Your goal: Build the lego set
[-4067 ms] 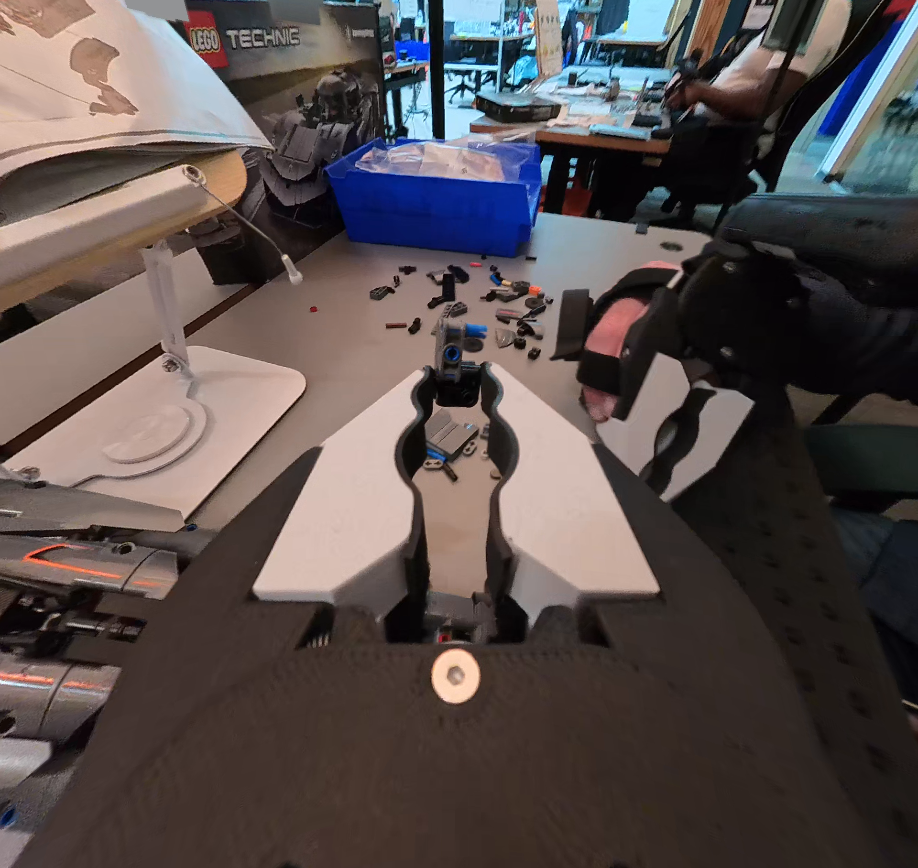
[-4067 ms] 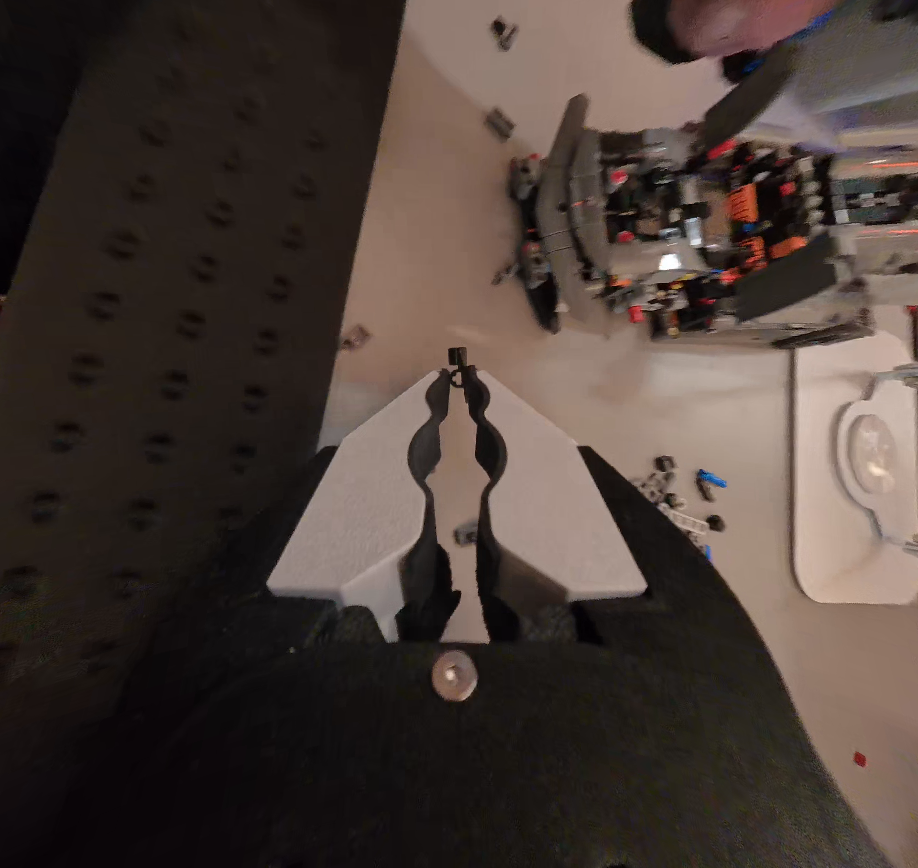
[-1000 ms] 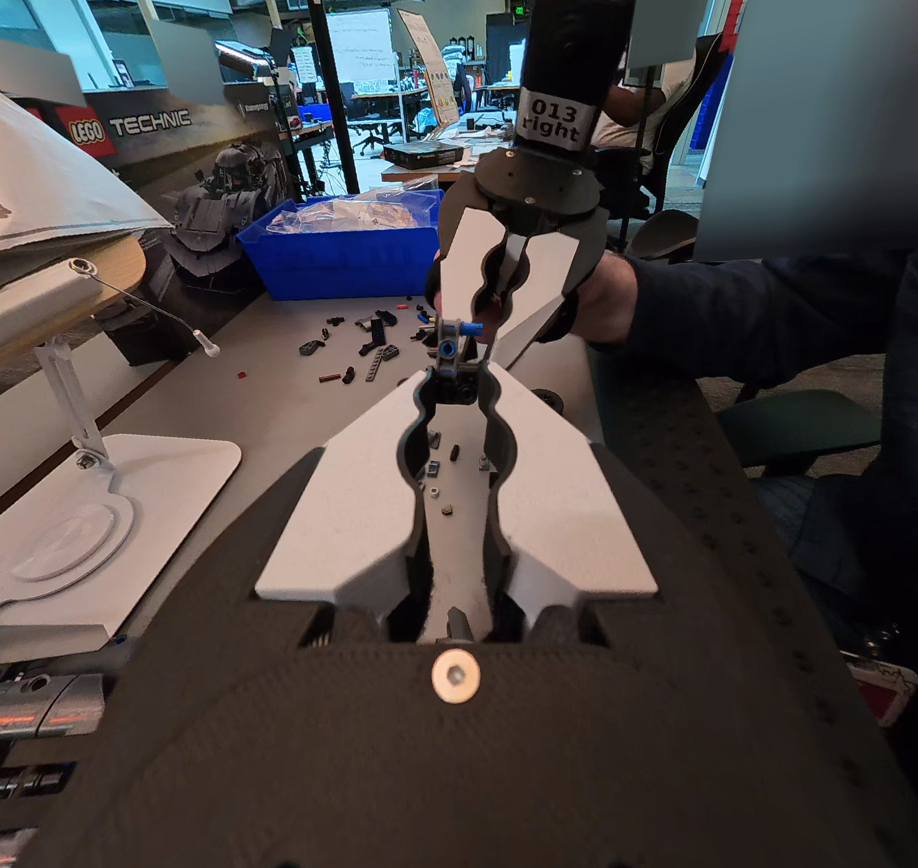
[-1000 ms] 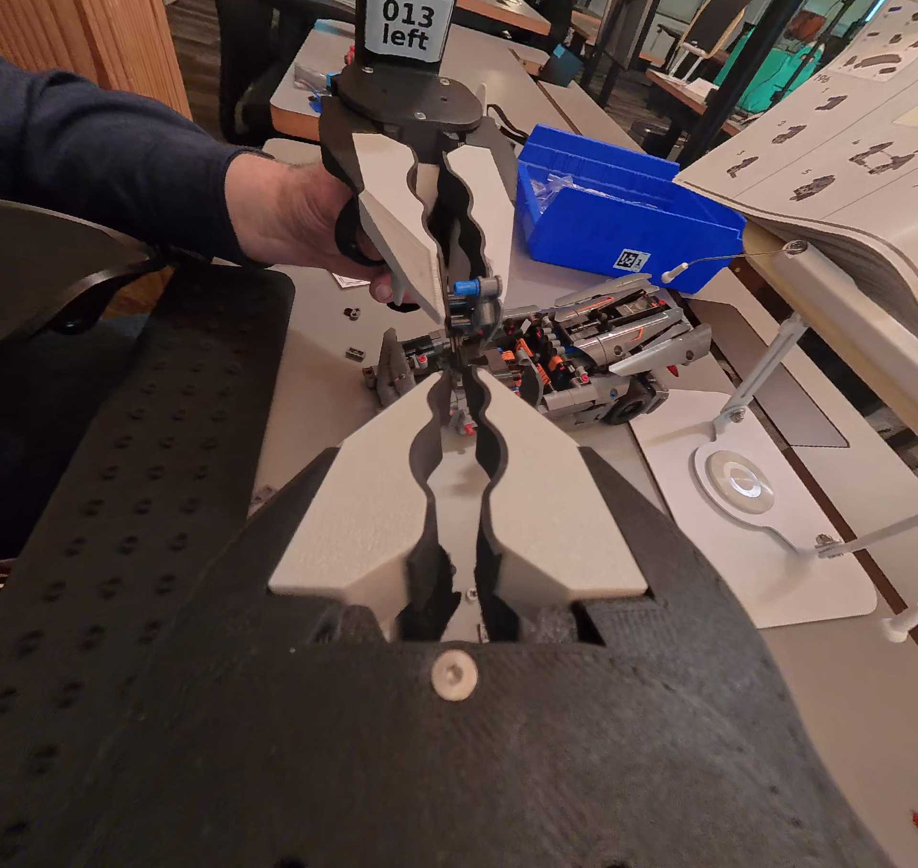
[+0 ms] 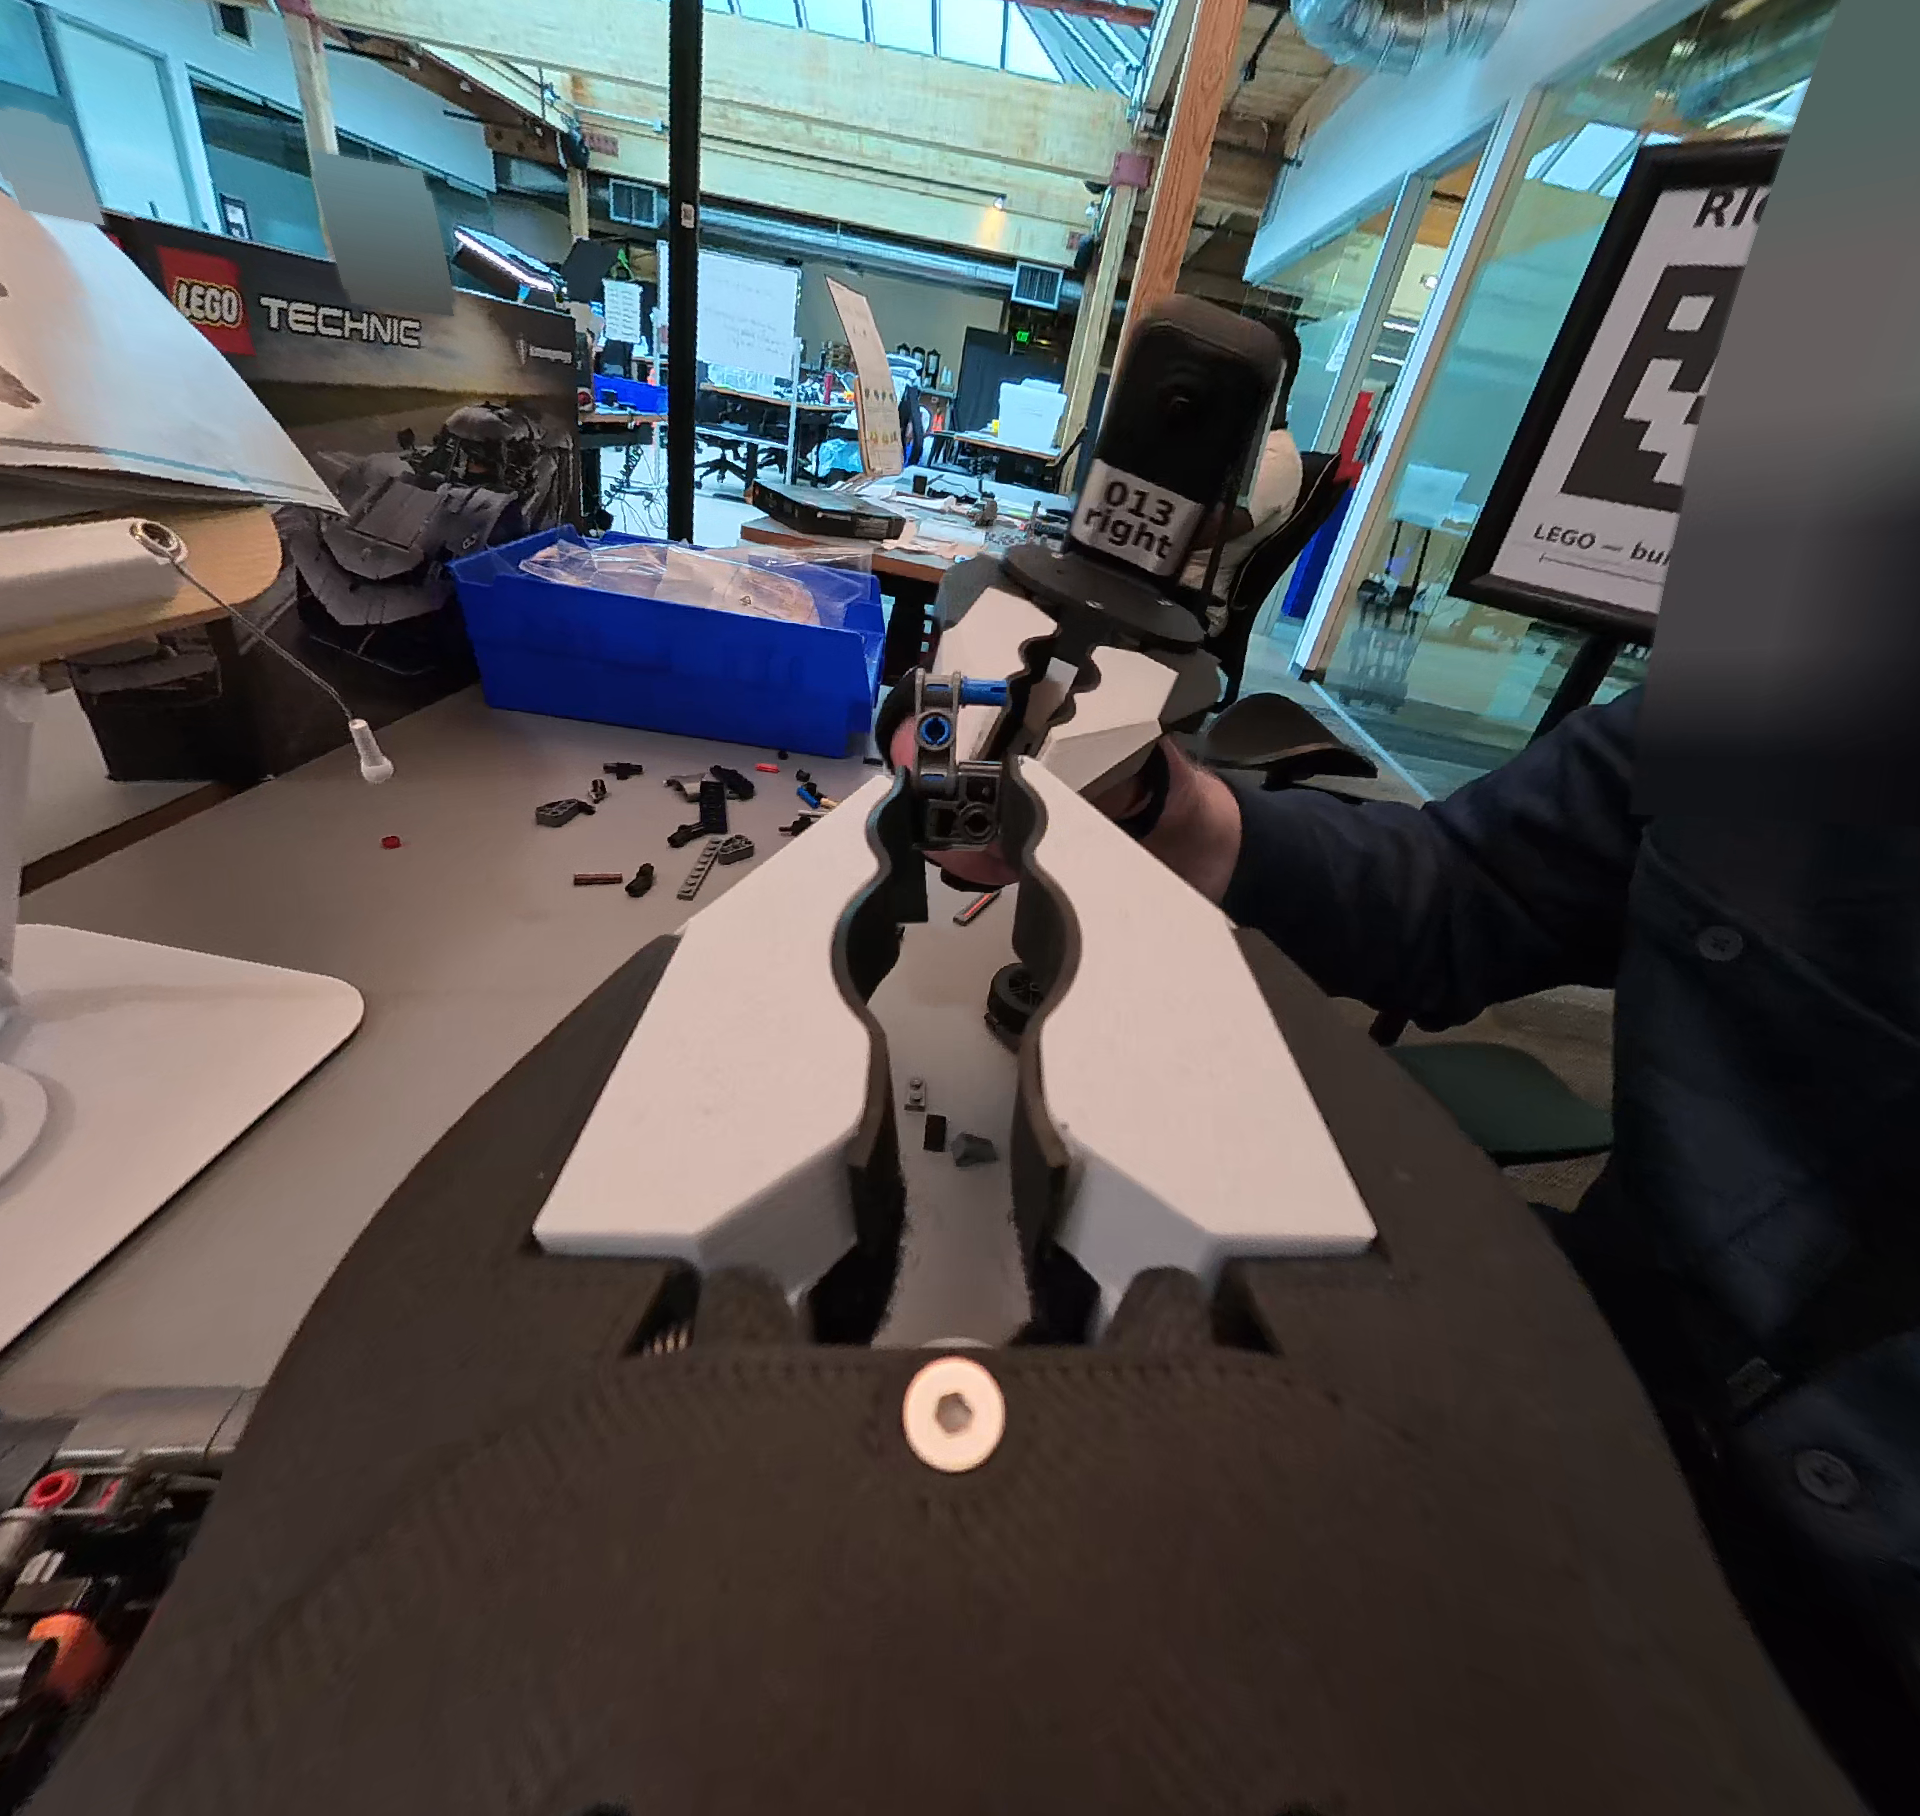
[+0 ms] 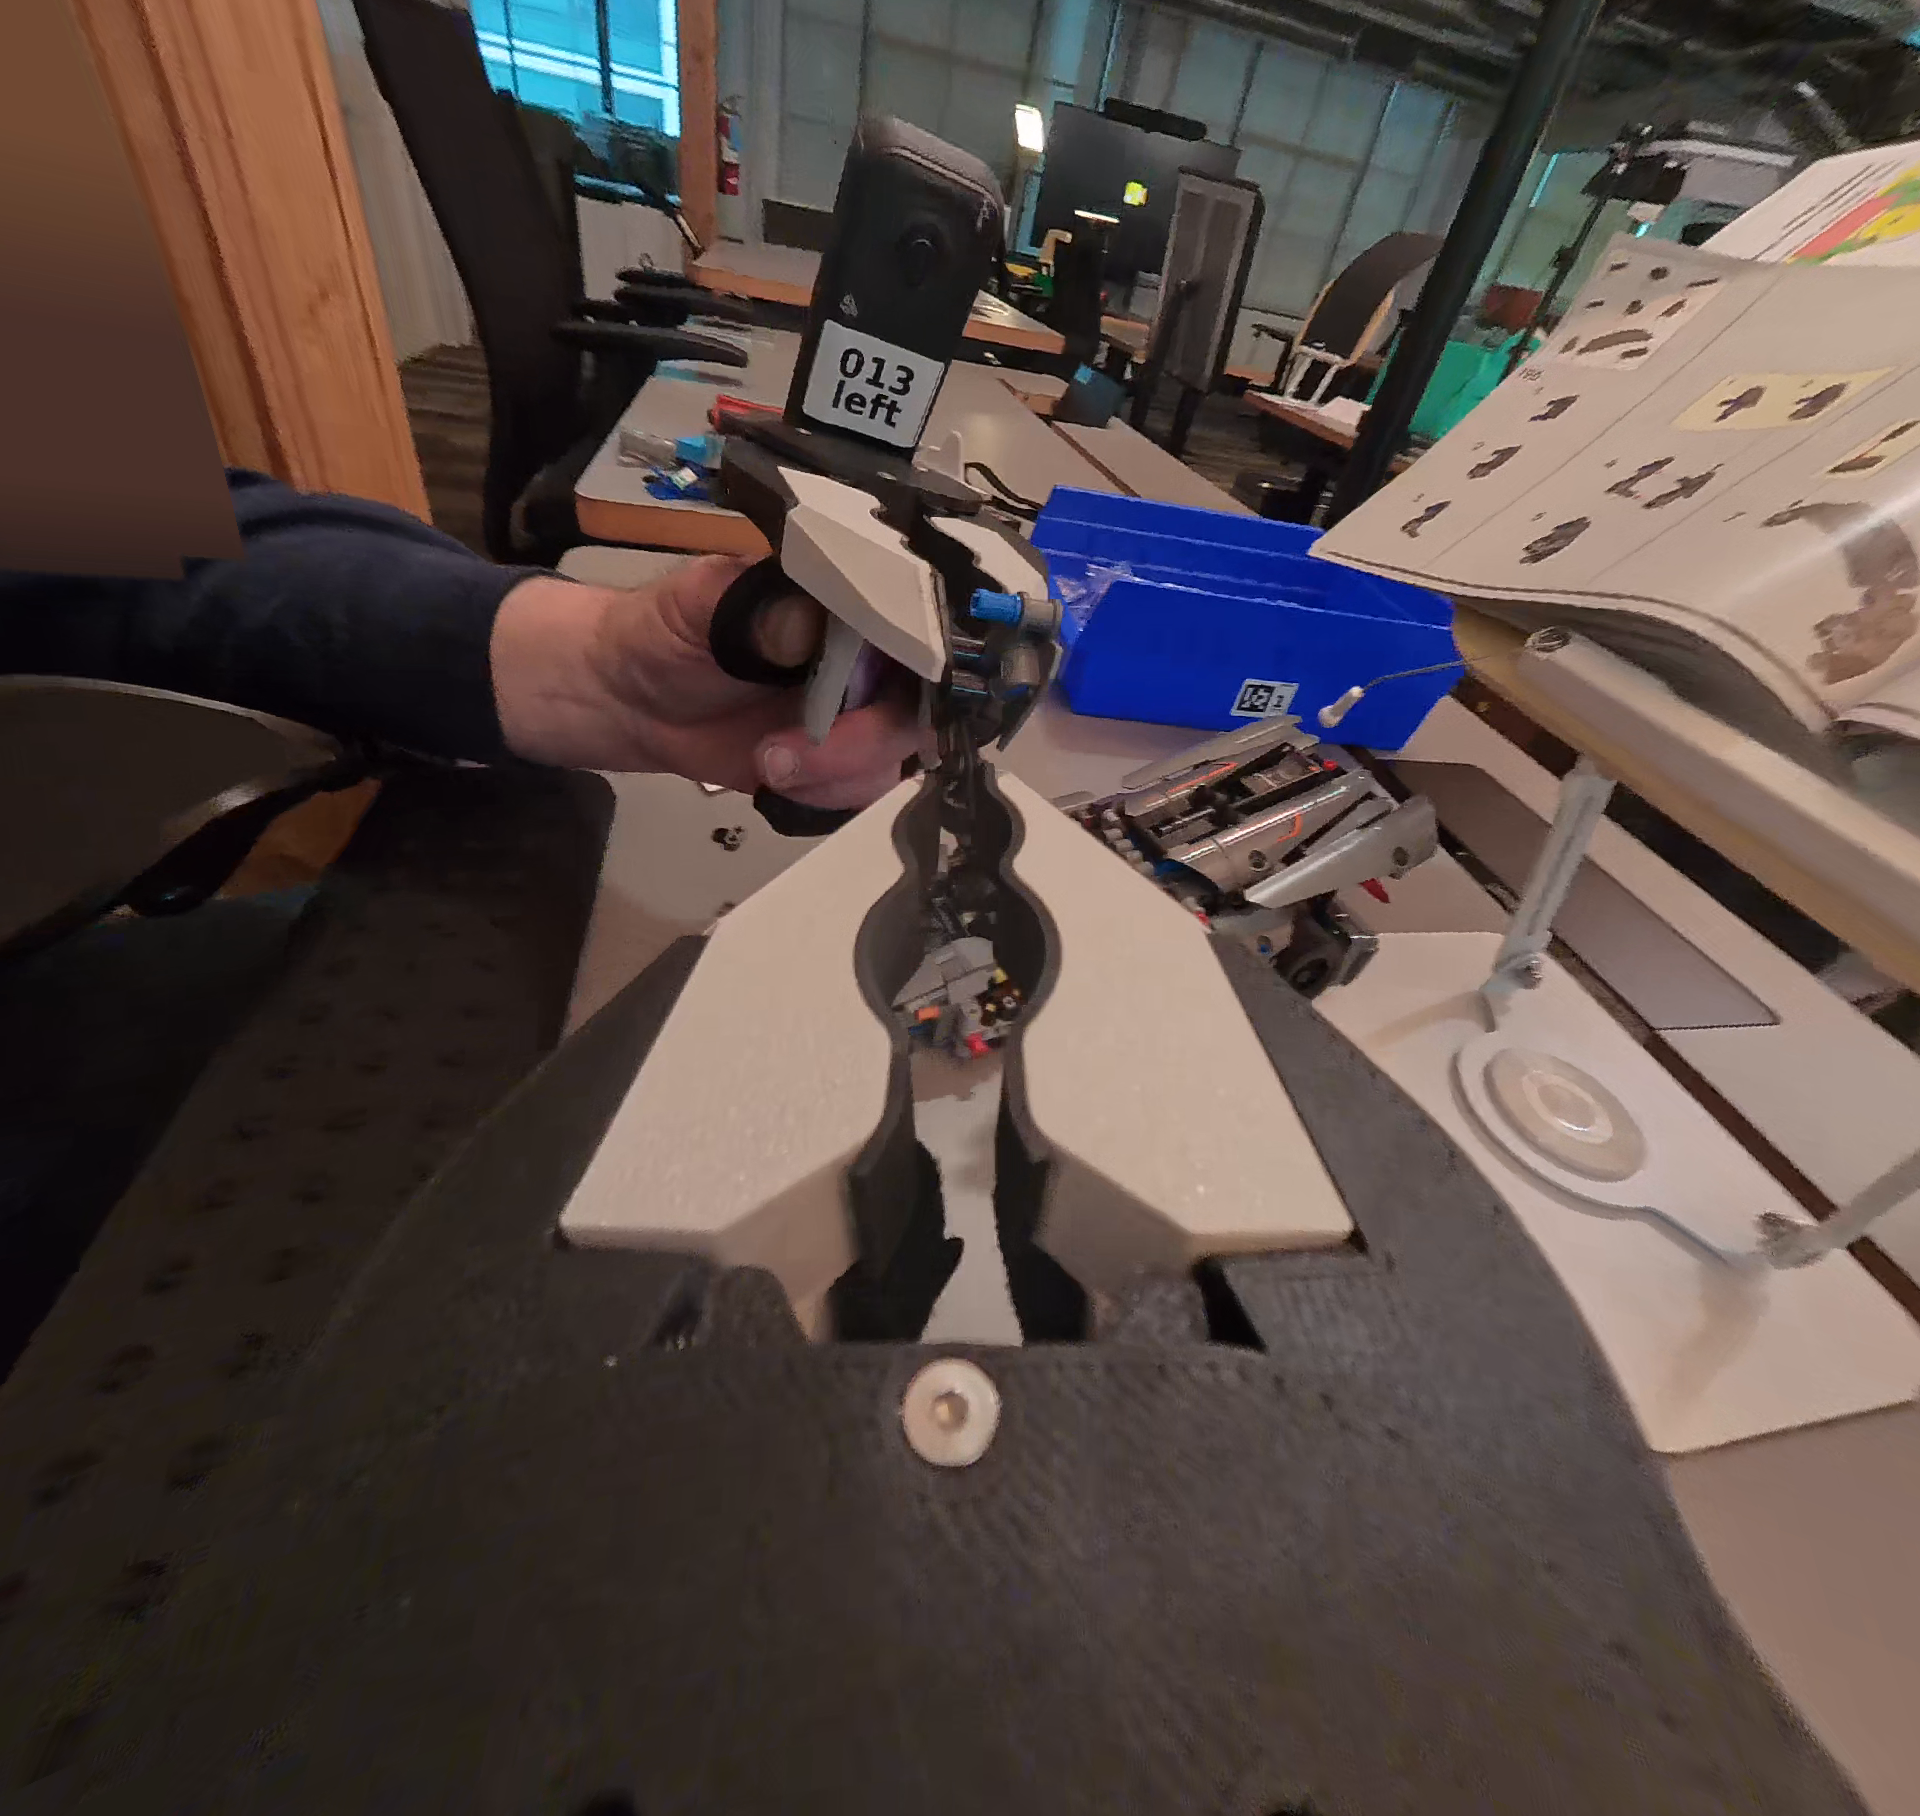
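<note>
My left gripper (image 5: pixel 951 816) is shut on a small grey lego sub-assembly with blue pins (image 5: pixel 948 764) and holds it up above the table. My right gripper (image 6: pixel 961 784) meets it tip to tip from the other side. Its jaws are nearly closed on a small black piece (image 6: pixel 954 758) that touches the underside of the sub-assembly (image 6: pixel 1003 649). In the left wrist view the right gripper (image 5: pixel 1010 732) sits just behind and right of the sub-assembly. In the right wrist view the left gripper (image 6: pixel 961 691) points down at my tips. The large grey lego model (image 6: pixel 1247 836) lies on the table.
A blue bin (image 5: pixel 665 649) with plastic bags stands at the back. Loose small pieces (image 5: pixel 707 821) lie scattered before it, and a black wheel (image 5: pixel 1013 992) lies nearer. An open instruction book (image 6: pixel 1662 478) rests on a white stand (image 6: pixel 1558 1122). The lego box (image 5: pixel 364 384) stands behind. Only a small space, under 4 cm, lies between the two pairs of fingers. The left tips stand about 20 cm off the large grey lego model (image 6: pixel 1247 836).
Both grippers have lifted and tilted. The right gripper has swung from above the sub-assembly to its right side, tips still against it. The left gripper still holds the sub-assembly.
</note>
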